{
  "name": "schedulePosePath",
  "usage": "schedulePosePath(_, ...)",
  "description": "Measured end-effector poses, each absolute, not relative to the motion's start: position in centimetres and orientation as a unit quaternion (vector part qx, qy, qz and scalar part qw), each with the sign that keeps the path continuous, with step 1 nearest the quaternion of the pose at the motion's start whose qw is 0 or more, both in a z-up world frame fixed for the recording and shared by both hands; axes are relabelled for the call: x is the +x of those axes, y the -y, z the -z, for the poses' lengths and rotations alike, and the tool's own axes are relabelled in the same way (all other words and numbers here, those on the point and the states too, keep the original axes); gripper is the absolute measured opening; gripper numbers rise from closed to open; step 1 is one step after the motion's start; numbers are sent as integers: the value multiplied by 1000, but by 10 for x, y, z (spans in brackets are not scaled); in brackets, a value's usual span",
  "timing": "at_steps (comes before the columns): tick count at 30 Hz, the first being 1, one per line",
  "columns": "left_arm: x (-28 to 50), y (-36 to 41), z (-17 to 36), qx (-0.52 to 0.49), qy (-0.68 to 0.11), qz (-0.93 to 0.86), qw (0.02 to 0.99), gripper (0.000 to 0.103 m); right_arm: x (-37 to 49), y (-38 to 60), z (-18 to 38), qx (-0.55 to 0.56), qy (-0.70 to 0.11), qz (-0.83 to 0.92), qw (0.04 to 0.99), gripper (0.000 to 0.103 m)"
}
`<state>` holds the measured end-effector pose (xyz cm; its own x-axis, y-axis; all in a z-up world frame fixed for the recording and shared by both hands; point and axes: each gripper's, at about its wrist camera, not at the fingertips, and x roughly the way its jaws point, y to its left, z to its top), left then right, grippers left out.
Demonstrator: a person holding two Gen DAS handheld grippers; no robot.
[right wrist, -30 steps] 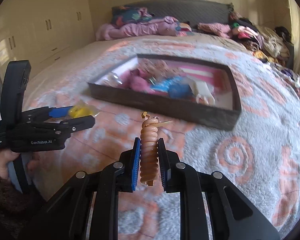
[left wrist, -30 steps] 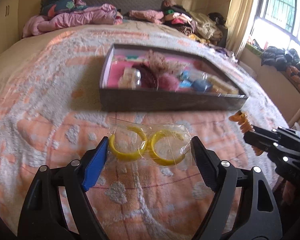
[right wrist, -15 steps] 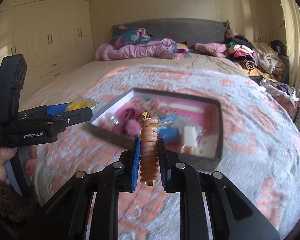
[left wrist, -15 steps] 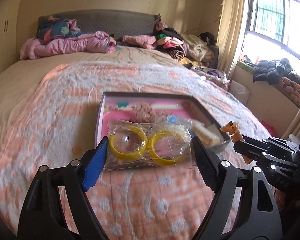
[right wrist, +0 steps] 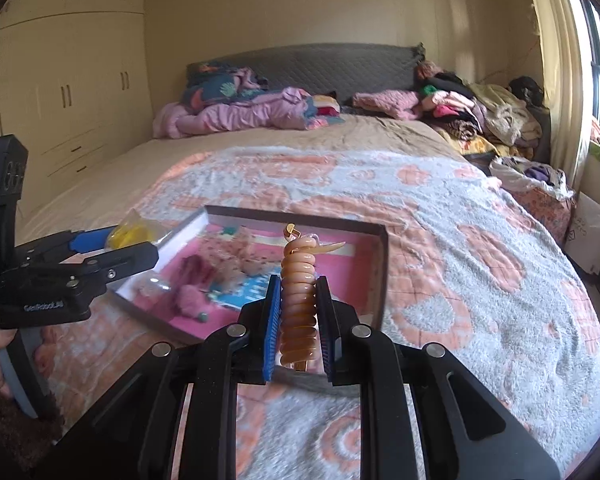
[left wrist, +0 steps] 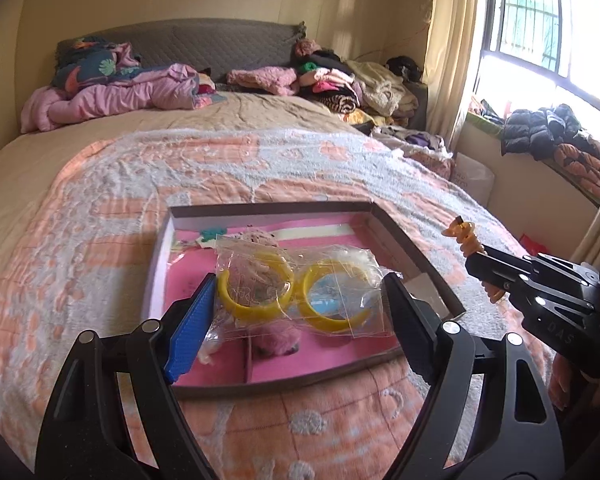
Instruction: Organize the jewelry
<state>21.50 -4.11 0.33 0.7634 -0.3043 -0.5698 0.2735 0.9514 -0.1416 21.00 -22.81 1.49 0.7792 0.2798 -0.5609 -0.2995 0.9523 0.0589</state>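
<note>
Your left gripper (left wrist: pixel 298 306) is clamped on a clear bag (left wrist: pixel 300 288) holding two yellow bangles (left wrist: pixel 256 292), its fingers spread wide by the bag's width. A second ago that bag lay on the blanket (left wrist: pixel 100 208) in front of the box (left wrist: pixel 416 264); now you have it lifted, hanging over the box's pink floor. Your right gripper (right wrist: pixel 299 324) is closed narrowly on an amber spiral hair tie (right wrist: pixel 299 284), held upright between the blue pads (right wrist: pixel 272 320). It has risen too: the tie sat before the box's near wall earlier, and now it hangs just above the near edge. The box rests on the blanket as before, with pink fluffy pieces (right wrist: pixel 188 298) inside.
</note>
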Motion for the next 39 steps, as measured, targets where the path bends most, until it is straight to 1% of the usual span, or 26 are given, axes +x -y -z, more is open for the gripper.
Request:
schedulePosePath(12, 242, 56, 41, -25, -358, 157, 920, 73, 249, 226, 36, -15, -355, -137, 925, 17)
schedulePosePath(21, 245, 56, 51, -26, -371, 155, 915, 73, 255, 229, 43, -3, -367, -132, 921, 19)
schedulePosePath(23, 244, 56, 51, -25, -373, 155, 915, 74, 253, 229, 42, -5, -366, -131, 921, 25)
schedulePosePath(27, 241, 55, 47, -23, -367, 152, 917, 79, 247, 230, 37, -2, -362, -131, 923, 27)
schedulePosePath(29, 239, 53, 43, -25, -363, 151, 919, 80, 242, 231, 33, 0, -357, -130, 925, 31)
schedulePosePath(30, 237, 52, 41, -26, -361, 150, 920, 82, 240, 232, 31, 1, -355, -129, 926, 32)
schedulePosePath(36, 223, 45, 24, -31, -344, 143, 928, 84, 222, 234, 16, 3, -340, -129, 932, 39)
schedulePosePath(39, 214, 41, 15, -36, -343, 134, 929, 87, 211, 233, 6, 3, -330, -131, 935, 44)
